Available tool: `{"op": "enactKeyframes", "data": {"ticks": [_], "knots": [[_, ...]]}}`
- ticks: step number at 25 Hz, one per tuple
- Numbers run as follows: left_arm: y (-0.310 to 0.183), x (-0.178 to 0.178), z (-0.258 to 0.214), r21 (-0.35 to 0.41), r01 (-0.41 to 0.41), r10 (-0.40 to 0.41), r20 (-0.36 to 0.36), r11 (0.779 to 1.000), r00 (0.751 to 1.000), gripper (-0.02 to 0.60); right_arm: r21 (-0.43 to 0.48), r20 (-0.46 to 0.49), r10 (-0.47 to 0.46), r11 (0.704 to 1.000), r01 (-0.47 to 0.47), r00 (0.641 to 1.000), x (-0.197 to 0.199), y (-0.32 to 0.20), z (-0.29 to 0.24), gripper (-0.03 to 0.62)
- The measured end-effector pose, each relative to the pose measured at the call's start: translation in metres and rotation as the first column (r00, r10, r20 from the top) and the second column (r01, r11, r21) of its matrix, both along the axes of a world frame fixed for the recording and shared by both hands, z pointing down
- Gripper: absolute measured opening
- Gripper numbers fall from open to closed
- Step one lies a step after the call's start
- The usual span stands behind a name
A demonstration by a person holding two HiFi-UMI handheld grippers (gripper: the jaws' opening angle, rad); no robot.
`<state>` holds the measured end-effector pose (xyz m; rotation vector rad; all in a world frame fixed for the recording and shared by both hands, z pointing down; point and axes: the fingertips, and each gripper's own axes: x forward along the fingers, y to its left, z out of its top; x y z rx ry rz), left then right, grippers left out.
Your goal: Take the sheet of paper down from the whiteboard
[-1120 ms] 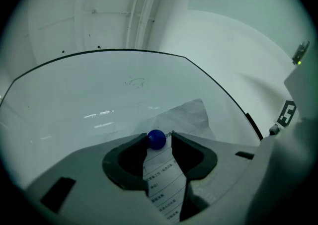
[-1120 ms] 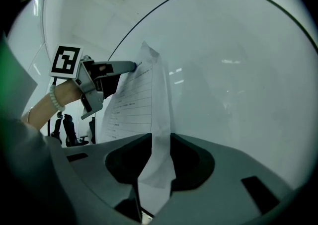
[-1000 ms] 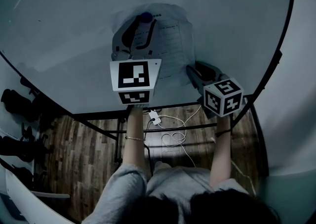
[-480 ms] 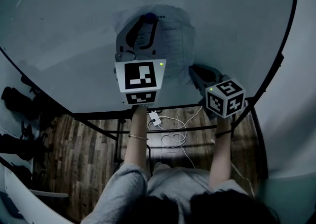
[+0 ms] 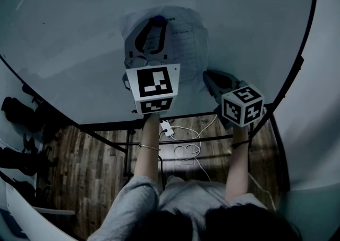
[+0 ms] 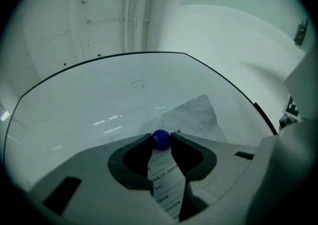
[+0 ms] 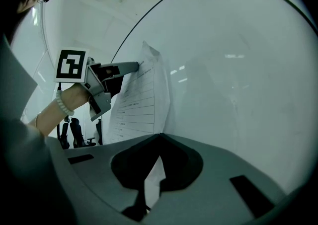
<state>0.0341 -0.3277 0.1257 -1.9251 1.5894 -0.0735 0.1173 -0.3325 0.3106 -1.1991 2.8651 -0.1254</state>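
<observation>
Both jaws gripping.
Your left gripper point(image 6: 160, 135) is just closing on the blue magnet point(image 5: 158, 20), upper centre; your right gripper point(image 7: 159, 135) is pinching the sheet of paper point(image 5: 187, 48) by its lower-right corner.

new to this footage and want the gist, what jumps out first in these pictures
A printed sheet of paper hangs on the whiteboard, pinned near its top edge by a blue magnet. The left gripper has that magnet between its jaws, which have just been closing and now touch its sides. Lower right, the right gripper is shut on the sheet's lower right part.
</observation>
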Motion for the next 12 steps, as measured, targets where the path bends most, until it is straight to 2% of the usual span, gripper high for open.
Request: {"op": "enactKeyframes", "data": {"ticks": [12], "knots": [[-0.002,0.000,-0.001,-0.010,-0.011,0.011,-0.016,1.000,1.000,0.126,-0.028,0.014,-0.041,0.999,0.041,0.999,-0.012,0.005,0.008,0.002]]}}
